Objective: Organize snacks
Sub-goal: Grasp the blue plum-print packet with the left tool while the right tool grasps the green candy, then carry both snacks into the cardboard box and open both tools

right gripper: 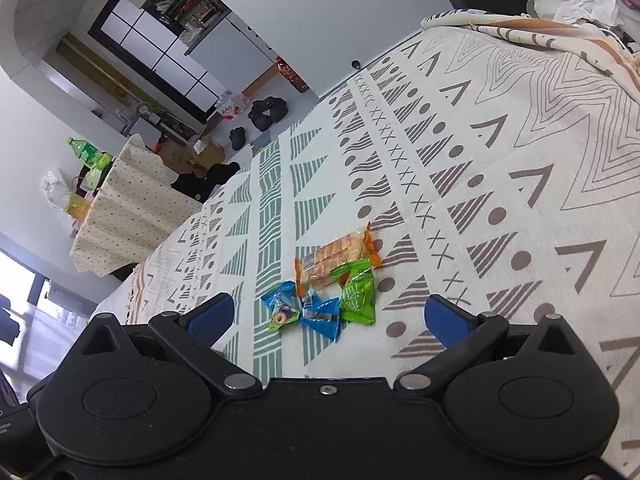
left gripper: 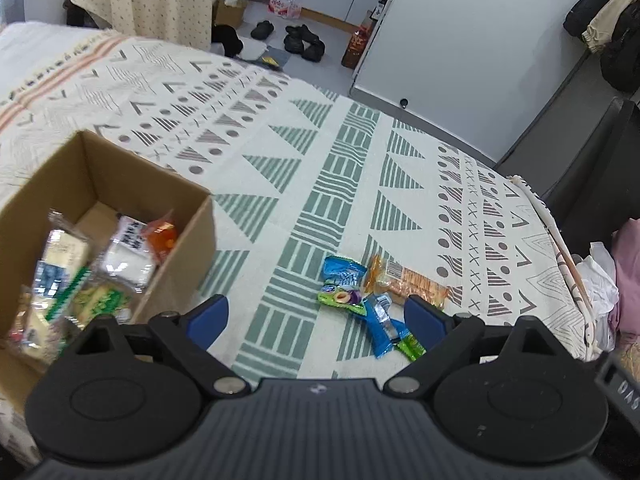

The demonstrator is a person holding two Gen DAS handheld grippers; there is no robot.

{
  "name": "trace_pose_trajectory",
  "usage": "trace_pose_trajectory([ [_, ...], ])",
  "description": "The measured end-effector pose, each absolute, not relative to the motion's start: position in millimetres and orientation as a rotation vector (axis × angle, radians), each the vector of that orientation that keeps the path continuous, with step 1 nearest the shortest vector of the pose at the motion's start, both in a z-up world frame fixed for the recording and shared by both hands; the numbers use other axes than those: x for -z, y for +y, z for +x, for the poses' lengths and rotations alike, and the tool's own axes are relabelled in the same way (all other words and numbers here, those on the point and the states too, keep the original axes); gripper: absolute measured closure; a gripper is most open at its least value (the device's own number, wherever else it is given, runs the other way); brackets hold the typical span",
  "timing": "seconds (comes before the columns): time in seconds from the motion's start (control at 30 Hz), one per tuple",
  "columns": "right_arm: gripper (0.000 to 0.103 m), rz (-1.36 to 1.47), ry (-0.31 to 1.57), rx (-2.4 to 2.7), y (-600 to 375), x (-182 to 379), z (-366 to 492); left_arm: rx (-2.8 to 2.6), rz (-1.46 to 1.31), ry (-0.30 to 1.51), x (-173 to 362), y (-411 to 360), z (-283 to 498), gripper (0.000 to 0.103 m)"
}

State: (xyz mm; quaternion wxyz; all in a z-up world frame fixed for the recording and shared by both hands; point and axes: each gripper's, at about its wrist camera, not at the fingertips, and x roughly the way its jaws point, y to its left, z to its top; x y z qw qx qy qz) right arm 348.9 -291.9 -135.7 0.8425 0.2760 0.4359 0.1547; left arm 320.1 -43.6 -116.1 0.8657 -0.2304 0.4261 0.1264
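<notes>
A: Why's the cardboard box (left gripper: 108, 216) at the left?

B: It collects snacks; several packets lie inside already.

A: And the rest?

B: A small snack pile (left gripper: 372, 300) lies right of it on the bedspread (left gripper: 320, 160). Left claw (left gripper: 316, 316) and right claw (right gripper: 328, 318) hang spread wide, empty, above it.

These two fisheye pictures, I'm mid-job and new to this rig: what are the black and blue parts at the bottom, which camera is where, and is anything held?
Each picture comes from a camera on a hand-held gripper, looking along its two blue-padded fingers. The left wrist view shows the left gripper, open and empty, beside a cardboard box already holding snacks. The right wrist view shows the right gripper, also open and empty. On the patterned cloth ahead lies a small pile of snack packets, seen in both views. Nothing is held.
</notes>
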Motion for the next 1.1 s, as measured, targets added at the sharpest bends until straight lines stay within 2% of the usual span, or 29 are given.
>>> trace_pose_trajectory([
  [0.03,0.007,0.583,0.926,-0.325,-291.3,137.7,350.8,-0.26,-0.488,0.898,120.4,-42.9,324.4,0.01],
  [0.1,0.02,0.582,0.939,-0.327,-287.8,143.5,355.2,-0.251,-0.492,0.907,129.6,-42.6,333.3,0.01],
  [0.3,0.034,0.565,0.987,-0.319,-277.0,166.0,369.3,-0.228,-0.516,0.943,157.8,-38.6,359.1,0.022],
  [0.4,0.04,0.558,1.013,-0.311,-270.4,177.6,378.5,-0.222,-0.527,0.963,170.2,-35.2,371.4,0.026],
  [0.63,0.045,0.54,1.054,-0.293,-256.3,200.1,398.6,-0.195,-0.543,1.007,193.1,-32.4,396.3,0.041],
  [0.77,0.054,0.545,1.078,-0.282,-251.7,212.2,407.9,-0.183,-0.546,1.034,203.6,-34.0,406.2,0.047],
  [0.93,0.058,0.532,1.071,-0.285,-247.4,215.0,412.8,-0.172,-0.549,1.039,210.5,-38.9,412.1,0.055],
  [0.97,0.061,0.528,1.072,-0.287,-246.7,216.0,413.1,-0.17,-0.544,1.039,211.3,-41.1,413.3,0.061],
  [1.07,0.072,0.508,1.071,-0.289,-245.2,218.3,412.7,-0.179,-0.542,1.043,211.8,-44.2,415.5,0.068],
  [1.1,0.072,0.511,1.07,-0.29,-245.9,219.4,412.5,-0.184,-0.54,1.043,210.8,-44.4,415.3,0.07],
])
